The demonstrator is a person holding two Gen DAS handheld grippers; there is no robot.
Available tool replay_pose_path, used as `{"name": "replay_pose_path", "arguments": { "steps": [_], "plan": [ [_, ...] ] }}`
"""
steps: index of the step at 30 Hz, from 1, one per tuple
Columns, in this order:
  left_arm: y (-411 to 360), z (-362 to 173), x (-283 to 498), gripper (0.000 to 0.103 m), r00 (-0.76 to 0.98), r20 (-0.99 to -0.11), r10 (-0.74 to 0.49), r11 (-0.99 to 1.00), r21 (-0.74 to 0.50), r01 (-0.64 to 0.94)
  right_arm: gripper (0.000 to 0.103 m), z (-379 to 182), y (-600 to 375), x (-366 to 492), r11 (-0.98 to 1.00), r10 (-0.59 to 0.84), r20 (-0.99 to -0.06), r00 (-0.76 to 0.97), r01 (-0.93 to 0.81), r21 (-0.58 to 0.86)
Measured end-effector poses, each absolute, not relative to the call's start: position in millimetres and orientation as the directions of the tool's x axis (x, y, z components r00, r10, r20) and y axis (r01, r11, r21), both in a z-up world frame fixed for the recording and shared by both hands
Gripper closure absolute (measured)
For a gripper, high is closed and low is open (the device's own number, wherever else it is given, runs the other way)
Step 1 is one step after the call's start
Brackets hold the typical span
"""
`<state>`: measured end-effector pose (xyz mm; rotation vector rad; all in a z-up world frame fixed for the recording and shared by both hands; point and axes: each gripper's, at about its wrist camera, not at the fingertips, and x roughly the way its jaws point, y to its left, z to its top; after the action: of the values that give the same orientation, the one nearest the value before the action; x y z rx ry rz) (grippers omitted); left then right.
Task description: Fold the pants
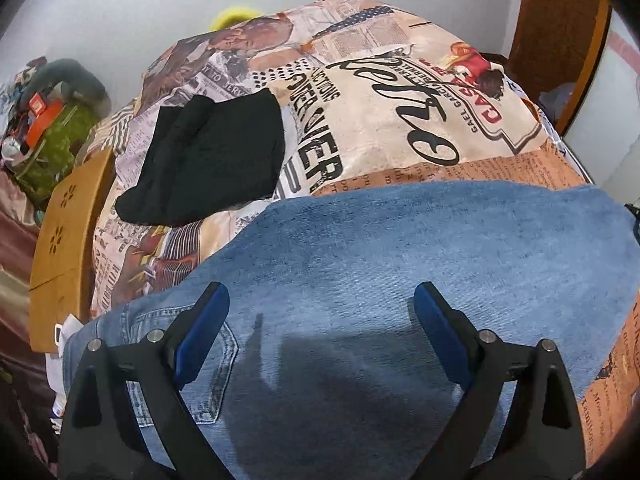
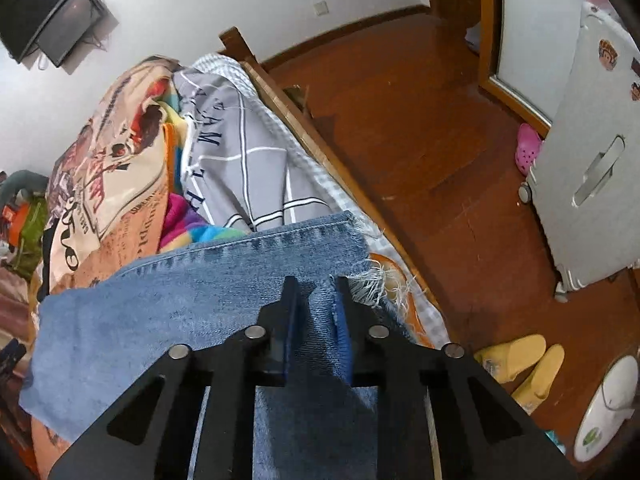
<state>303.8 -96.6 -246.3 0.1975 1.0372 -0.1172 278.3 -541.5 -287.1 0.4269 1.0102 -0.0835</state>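
Blue jeans [image 1: 400,264] lie spread on a bed with a printed cover [image 1: 380,120]; a back pocket [image 1: 208,368] shows at the lower left. My left gripper [image 1: 322,304] is open and empty, just above the denim. In the right wrist view my right gripper [image 2: 316,288] is shut on a fold of the jeans [image 2: 180,292] near the frayed hem [image 2: 376,276], close to the bed's right edge.
A folded black garment [image 1: 208,152] lies on the cover beyond the jeans. A wooden side table [image 1: 64,248] stands left of the bed. A grey blanket [image 2: 248,152] is bunched on the bed. A white suitcase [image 2: 592,160] and yellow slippers [image 2: 524,364] are on the wooden floor.
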Motion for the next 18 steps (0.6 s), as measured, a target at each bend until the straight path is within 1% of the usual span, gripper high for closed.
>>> {"name": "replay_pose_path", "arguments": {
  "steps": [3, 7, 10, 14, 16, 18],
  "plan": [
    [-100.8, -243.8, 302.2, 0.009, 0.515, -0.857, 0.003, 0.973, 0.122, 0.197, 0.094, -267.3, -535.0, 273.9, 0.938, 0.063, -0.802, 0.594, 0.239, 0.252],
    [-101.0, -237.6, 301.9, 0.009, 0.532, -0.847, 0.005, 0.974, 0.125, 0.189, 0.095, -234.6, -529.4, 280.1, 0.950, 0.015, -0.731, 0.682, 0.219, 0.223],
    [-98.4, -235.0, 301.9, 0.009, 0.542, -0.841, 0.011, 0.976, 0.126, 0.175, 0.095, -219.6, -523.7, 293.8, 0.961, -0.017, -0.698, 0.716, 0.204, 0.186],
    [-94.6, -239.4, 302.4, 0.009, 0.530, -0.848, 0.010, 0.980, 0.115, 0.165, 0.096, -237.0, -517.8, 315.3, 0.971, -0.065, -0.733, 0.678, 0.212, 0.110],
    [-95.4, -243.4, 302.1, 0.009, 0.521, -0.854, 0.012, 0.979, 0.117, 0.168, 0.096, -260.3, -519.6, 324.4, 0.970, -0.086, -0.771, 0.631, 0.230, 0.080],
    [-98.2, -247.8, 301.8, 0.009, 0.506, -0.863, 0.004, 0.977, 0.112, 0.184, 0.097, -284.7, -524.1, 328.3, 0.963, -0.083, -0.819, 0.567, 0.257, 0.081]
  ]
}}
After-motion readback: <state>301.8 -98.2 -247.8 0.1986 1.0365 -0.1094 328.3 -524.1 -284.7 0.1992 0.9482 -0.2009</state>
